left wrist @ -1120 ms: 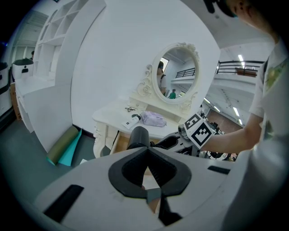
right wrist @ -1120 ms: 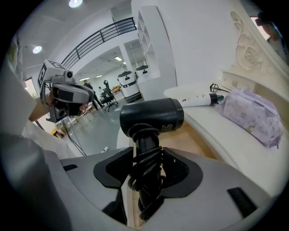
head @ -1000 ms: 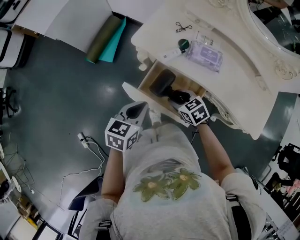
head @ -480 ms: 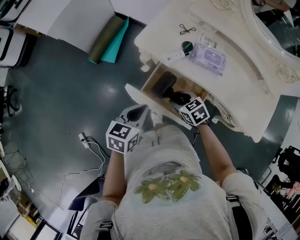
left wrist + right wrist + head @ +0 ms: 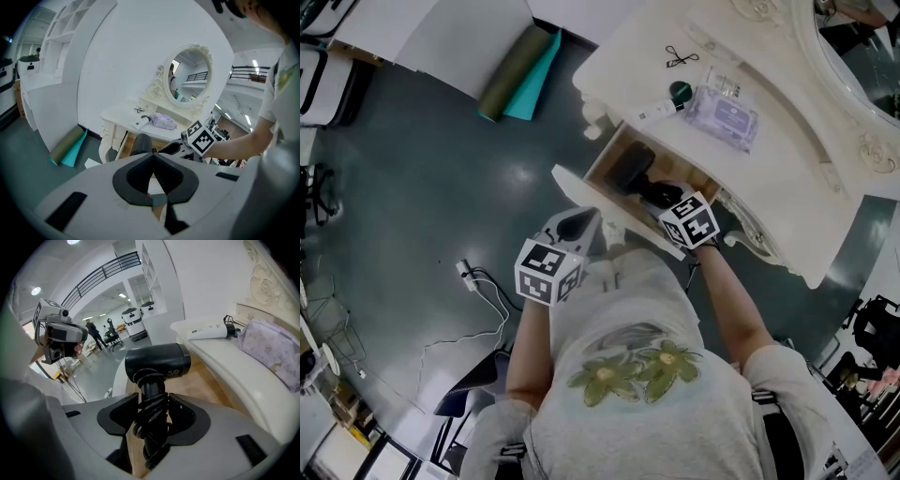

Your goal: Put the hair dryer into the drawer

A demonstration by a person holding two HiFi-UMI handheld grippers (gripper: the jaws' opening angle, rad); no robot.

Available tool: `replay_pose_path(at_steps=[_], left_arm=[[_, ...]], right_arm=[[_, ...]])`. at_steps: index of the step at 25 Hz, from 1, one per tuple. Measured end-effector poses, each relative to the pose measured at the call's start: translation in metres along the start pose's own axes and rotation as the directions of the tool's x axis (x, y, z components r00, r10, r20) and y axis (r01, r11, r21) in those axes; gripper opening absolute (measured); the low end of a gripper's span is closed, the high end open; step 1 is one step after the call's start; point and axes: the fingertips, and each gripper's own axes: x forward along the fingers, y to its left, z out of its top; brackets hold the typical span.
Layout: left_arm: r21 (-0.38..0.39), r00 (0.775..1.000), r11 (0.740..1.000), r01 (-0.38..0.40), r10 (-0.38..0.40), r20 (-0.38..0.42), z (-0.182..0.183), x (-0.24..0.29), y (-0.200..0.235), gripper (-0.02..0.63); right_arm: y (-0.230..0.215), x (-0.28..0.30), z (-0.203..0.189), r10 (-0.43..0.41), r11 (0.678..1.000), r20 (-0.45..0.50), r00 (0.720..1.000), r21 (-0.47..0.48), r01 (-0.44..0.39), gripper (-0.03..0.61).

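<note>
Little has moved in the last second — the hair dryer (image 5: 157, 362) already lies inside the open drawer (image 5: 581, 190), with the right gripper (image 5: 153, 404) jaws still clamped on its cord-wrapped handle. The left gripper (image 5: 152, 157) waits nearby, jaws together and empty — letting go looks like the remaining step.

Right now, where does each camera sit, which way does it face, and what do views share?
Head view: on the person's head, steeply down on the open drawer; shirt, arms, left gripper, right gripper show.
Left gripper view: along its shut fingers toward the mirror; right arm shows.
Right gripper view: along fingers clamping the hair dryer, into the drawer; left gripper shows.
All share the hair dryer.
</note>
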Motion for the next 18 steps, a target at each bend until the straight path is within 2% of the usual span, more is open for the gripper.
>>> replay_pose_path(at_steps=[18], left_arm=[[-0.034,1.000,0.999,-0.006,0.006,0.002,-0.003,0.001,0.003,0.011]], right_arm=[[-0.004,0.018,-0.002,0.016,1.000,-0.033,0.999,0.001,-0.016,0.209]])
